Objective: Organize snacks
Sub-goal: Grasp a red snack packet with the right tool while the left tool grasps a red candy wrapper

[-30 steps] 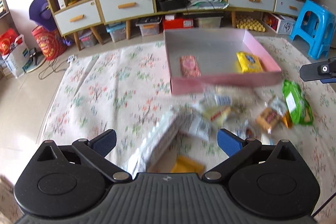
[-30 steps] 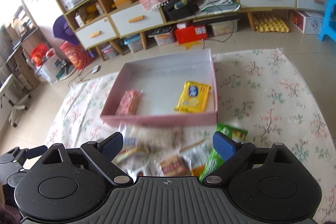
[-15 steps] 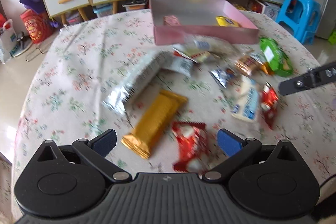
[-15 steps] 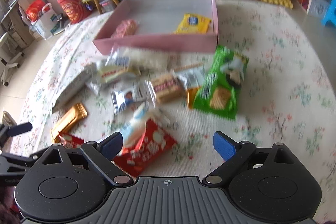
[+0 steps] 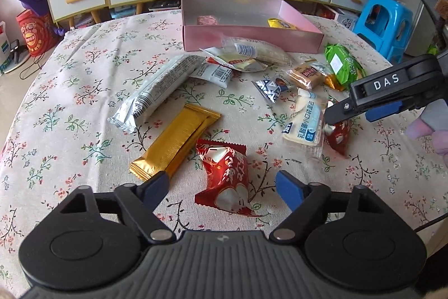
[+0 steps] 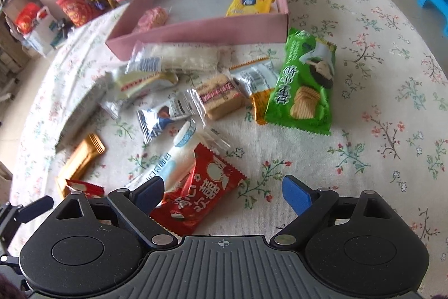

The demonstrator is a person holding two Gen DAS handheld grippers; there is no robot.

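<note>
Both grippers have dropped nearer the table since a second ago, and the snacks that were blurred then now sit sharp under my fingers.

My left gripper (image 5: 222, 185) has its jaws closing; a red pack (image 5: 224, 175) lies between the fingers, which are not yet touching it. Left of it lies a gold bar (image 5: 176, 139), its near end just beside my left finger. Beyond that is a silver pack (image 5: 159, 88) with a barcode and print too small to read. Bare floral cloth (image 5: 70, 91) runs wide to the left edge.

At centre, the pink box (image 6: 201, 28) holds a pink pack (image 6: 152, 17) and a yellow pack (image 6: 249, 3); loose snacks crowd its front wall. A white pack (image 5: 308, 119) bears blue Chinese writing.

My right gripper (image 6: 224, 194), marked "DAS" in the left view, has its jaws closing with a second red pack (image 6: 200, 192) between them, its white Chinese characters showing. The green pack (image 6: 303, 86) lies right of the pile, well apart. The cloth to its right is open to the edge.
</note>
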